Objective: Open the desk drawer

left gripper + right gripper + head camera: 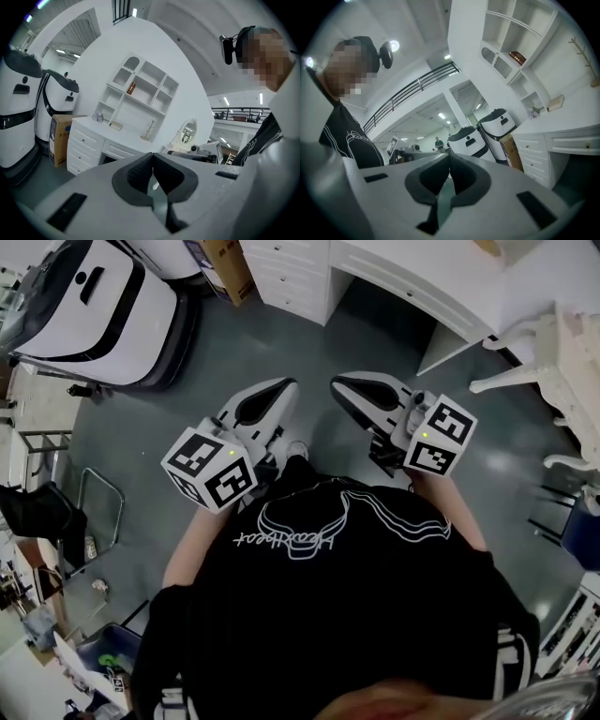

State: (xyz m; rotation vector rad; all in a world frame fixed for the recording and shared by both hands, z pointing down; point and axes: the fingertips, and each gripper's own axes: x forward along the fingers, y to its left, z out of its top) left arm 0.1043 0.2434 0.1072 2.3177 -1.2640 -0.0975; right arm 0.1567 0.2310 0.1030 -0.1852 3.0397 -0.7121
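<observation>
My left claw (287,388): clenched, empty; my right claw (341,383): clenched, empty; white table (422,257), upper right; drawers (281,282) shut.

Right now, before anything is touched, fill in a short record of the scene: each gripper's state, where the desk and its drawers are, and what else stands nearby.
Left gripper: jaws together, nothing between them
Right gripper: jaws together, empty, beside the left one
Desk: white, ahead of both grippers, apart from them
Drawers: all appear closed
Cardboard box: on the floor beside the drawer stack
Chair: white, to the right of the desk
Task stage: no drawer reached yet
</observation>
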